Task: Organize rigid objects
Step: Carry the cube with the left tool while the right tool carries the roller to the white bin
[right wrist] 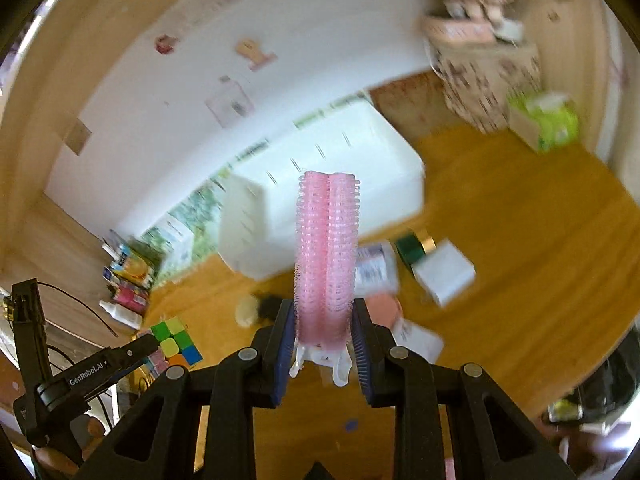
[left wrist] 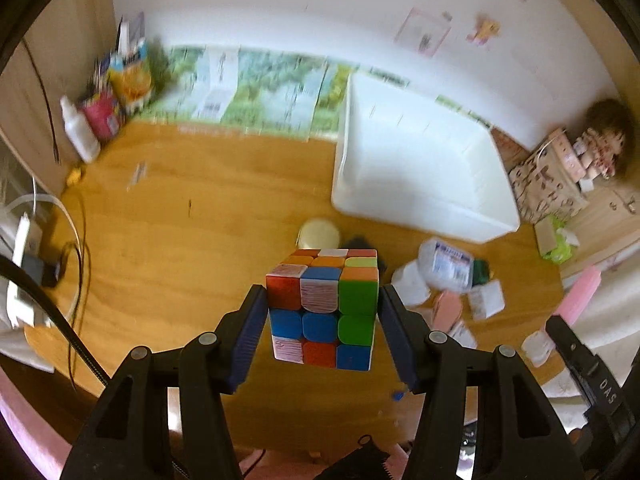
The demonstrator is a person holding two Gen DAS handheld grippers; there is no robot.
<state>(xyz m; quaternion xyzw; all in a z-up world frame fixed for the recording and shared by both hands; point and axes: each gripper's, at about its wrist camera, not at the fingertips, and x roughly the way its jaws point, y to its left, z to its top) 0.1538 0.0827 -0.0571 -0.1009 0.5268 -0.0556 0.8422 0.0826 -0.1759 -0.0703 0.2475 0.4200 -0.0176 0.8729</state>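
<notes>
Left gripper [left wrist: 322,312]: jaws clamp a puzzle cube [left wrist: 322,308] by two opposite faces, clear of the wooden tabletop [left wrist: 180,240]. The cube is hard plastic with rounded glossy tiles in red, blue, green, orange and white; several pale tiles carry scribbled lines.

Right gripper [right wrist: 324,336]: jaws fully closed on the lower end of a pink hair-roller clip [right wrist: 326,248]. Its long axis runs straight out along the fingers toward 12 o'clock. It reads as two ridged, bristly tube halves side by side, translucent, with a white plastic base showing between the ribbed blue pads [right wrist: 280,356].

Governing relation: the white bin [left wrist: 420,168] is the likely receptacle, judged from the task. In the left view it lies at 1 o'clock from the cube, beyond a clutter of small items. In the right view the bin [right wrist: 340,184] lies at 12 o'clock, directly behind the roller tip. The right hand therefore appears better aligned; which is nearer cannot be told with certainty. The bin is smooth, rectangular, open-topped, and shows nothing inside in the visible part.

Middle ground, between grippers and bin: a cream round lid [left wrist: 320,232], a clear packet with a printed label [left wrist: 448,264], small white boxes [left wrist: 486,300] and a dark green jar with a gold band [right wrist: 414,246].

Far ground: printed sheets along the wall [left wrist: 260,92], blurred.
</notes>
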